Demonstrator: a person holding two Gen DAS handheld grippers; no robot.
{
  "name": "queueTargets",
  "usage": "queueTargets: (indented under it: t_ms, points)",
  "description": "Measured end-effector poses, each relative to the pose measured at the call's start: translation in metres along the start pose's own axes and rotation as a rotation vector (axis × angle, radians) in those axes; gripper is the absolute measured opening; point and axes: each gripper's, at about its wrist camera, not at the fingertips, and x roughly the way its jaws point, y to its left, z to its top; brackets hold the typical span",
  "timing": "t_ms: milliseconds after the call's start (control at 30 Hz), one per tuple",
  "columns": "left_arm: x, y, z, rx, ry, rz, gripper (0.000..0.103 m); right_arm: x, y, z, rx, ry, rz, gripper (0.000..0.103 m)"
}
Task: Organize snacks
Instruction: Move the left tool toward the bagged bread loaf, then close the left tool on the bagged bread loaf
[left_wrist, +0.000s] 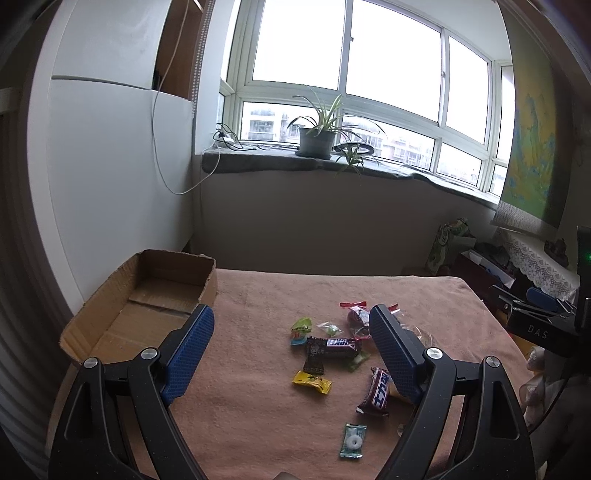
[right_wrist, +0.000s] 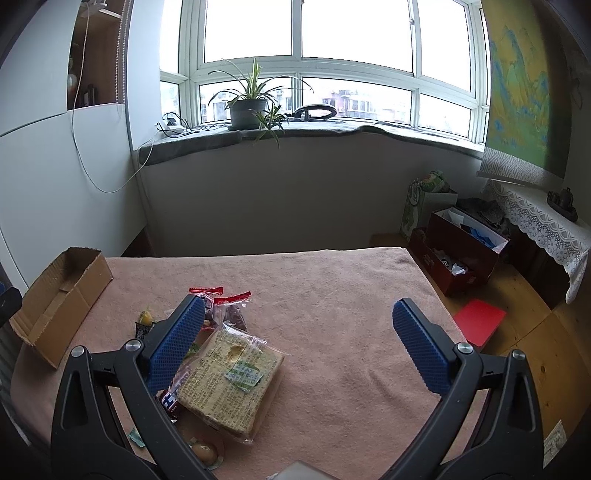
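Note:
Several wrapped snacks lie scattered on a pink towel-covered table (left_wrist: 266, 288): a dark chocolate bar (left_wrist: 332, 346), a yellow candy (left_wrist: 312, 381), a second bar with white lettering (left_wrist: 377, 393), a mint in a green wrapper (left_wrist: 353, 440) and red-topped packets (left_wrist: 356, 314). An empty cardboard box (left_wrist: 147, 295) sits at the table's left. My left gripper (left_wrist: 291, 325) hovers open above the pile. In the right wrist view a clear-wrapped sandwich cracker pack (right_wrist: 232, 376) lies by the left finger of my right gripper (right_wrist: 299, 314), which is open and holds nothing. The box (right_wrist: 59, 295) shows far left.
Beyond the table are a wall and a windowsill with a potted plant (right_wrist: 247, 107). Right of the table, on the wooden floor, stand a dark red box (right_wrist: 461, 254), a red flat item (right_wrist: 480, 321) and a lace-covered shelf (right_wrist: 543, 225). The right gripper's body (left_wrist: 535, 314) shows at right.

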Motion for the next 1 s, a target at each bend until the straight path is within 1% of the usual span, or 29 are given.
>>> queueTargets:
  t_ms: [67, 100, 167, 233, 333, 467, 533, 633, 667, 700, 733, 767, 800, 867, 900, 1000]
  points:
    - [0.004, -0.002, -0.002, 0.006, 0.037, -0.011, 0.086, 0.002, -0.001, -0.001, 0.001, 0.010, 0.001, 0.103]
    - [0.005, -0.004, -0.003, 0.008, 0.042, -0.019, 0.086, 0.003, -0.001, -0.002, 0.003, 0.016, 0.006, 0.103]
    - [0.010, -0.007, -0.004, 0.021, 0.092, -0.034, 0.086, 0.005, -0.004, -0.004, 0.013, 0.030, 0.022, 0.103]
    - [0.014, -0.011, -0.006, 0.017, 0.099, -0.061, 0.086, 0.007, -0.007, -0.006, 0.029, 0.040, 0.046, 0.103]
    - [0.018, -0.015, -0.009, -0.010, 0.130, -0.117, 0.086, 0.009, -0.014, -0.010, 0.047, 0.055, 0.071, 0.103]
    - [0.031, -0.019, -0.015, -0.023, 0.155, -0.177, 0.084, 0.017, -0.024, -0.018, 0.089, 0.094, 0.141, 0.103]
    - [0.036, -0.024, -0.019, -0.034, 0.173, -0.206, 0.081, 0.023, -0.030, -0.023, 0.123, 0.120, 0.190, 0.103]
    - [0.046, -0.032, -0.024, -0.042, 0.227, -0.267, 0.073, 0.036, -0.037, -0.034, 0.197, 0.176, 0.289, 0.103]
    - [0.050, -0.035, -0.026, -0.042, 0.247, -0.299, 0.065, 0.041, -0.039, -0.037, 0.222, 0.197, 0.319, 0.100]
    - [0.055, -0.039, -0.029, -0.044, 0.266, -0.333, 0.056, 0.047, -0.041, -0.041, 0.246, 0.221, 0.351, 0.094]
    - [0.058, -0.043, -0.030, -0.056, 0.286, -0.370, 0.053, 0.053, -0.043, -0.045, 0.269, 0.247, 0.381, 0.091]
    - [0.063, -0.046, -0.032, -0.062, 0.304, -0.399, 0.046, 0.059, -0.043, -0.049, 0.292, 0.273, 0.414, 0.088]
    - [0.068, -0.049, -0.035, -0.065, 0.326, -0.419, 0.042, 0.064, -0.044, -0.053, 0.313, 0.296, 0.447, 0.085]
    - [0.074, -0.057, -0.037, -0.064, 0.355, -0.452, 0.039, 0.074, -0.044, -0.061, 0.345, 0.337, 0.502, 0.081]
    - [0.076, -0.061, -0.038, -0.057, 0.364, -0.465, 0.035, 0.077, -0.043, -0.064, 0.350, 0.350, 0.511, 0.079]
    - [0.083, -0.069, -0.042, -0.045, 0.394, -0.493, 0.031, 0.085, -0.038, -0.071, 0.345, 0.379, 0.522, 0.075]
